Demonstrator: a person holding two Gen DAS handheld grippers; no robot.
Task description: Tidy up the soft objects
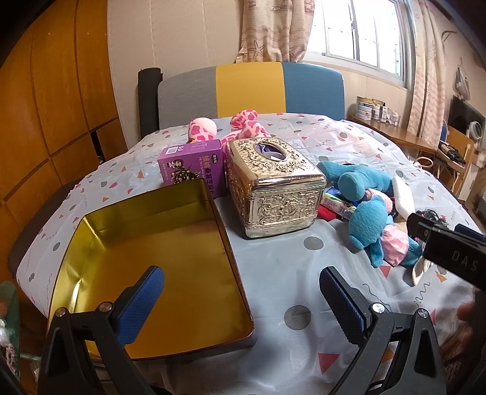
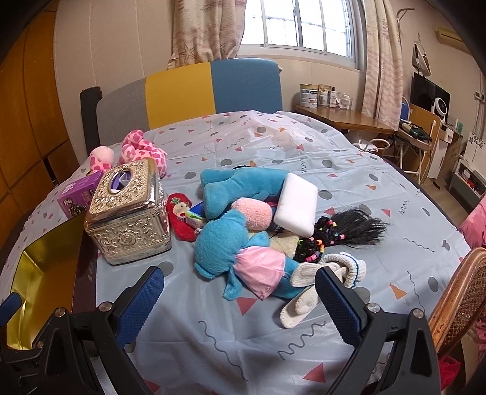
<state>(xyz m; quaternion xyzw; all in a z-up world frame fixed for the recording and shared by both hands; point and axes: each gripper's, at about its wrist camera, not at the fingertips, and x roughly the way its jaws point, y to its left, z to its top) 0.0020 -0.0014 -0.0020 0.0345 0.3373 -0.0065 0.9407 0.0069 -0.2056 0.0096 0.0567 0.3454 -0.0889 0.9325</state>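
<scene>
Right tool (image 2: 240, 291) agape over patterned tablecloth (image 2: 273, 145), curtained window (image 2: 303, 24) behind

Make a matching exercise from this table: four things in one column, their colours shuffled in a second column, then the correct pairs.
Things:
1. tissue box
2. carton
3. sponge block
4. open tin

Colours:
A. purple
B. yellow inside
C. white
D. embossed gold

Pairs: 1-D, 2-A, 3-C, 4-B

Embossed shiny metal tissue box (image 1: 273, 188); glossy gold tin (image 1: 152, 267); fuzzy plush toy (image 2: 231, 243).
</scene>
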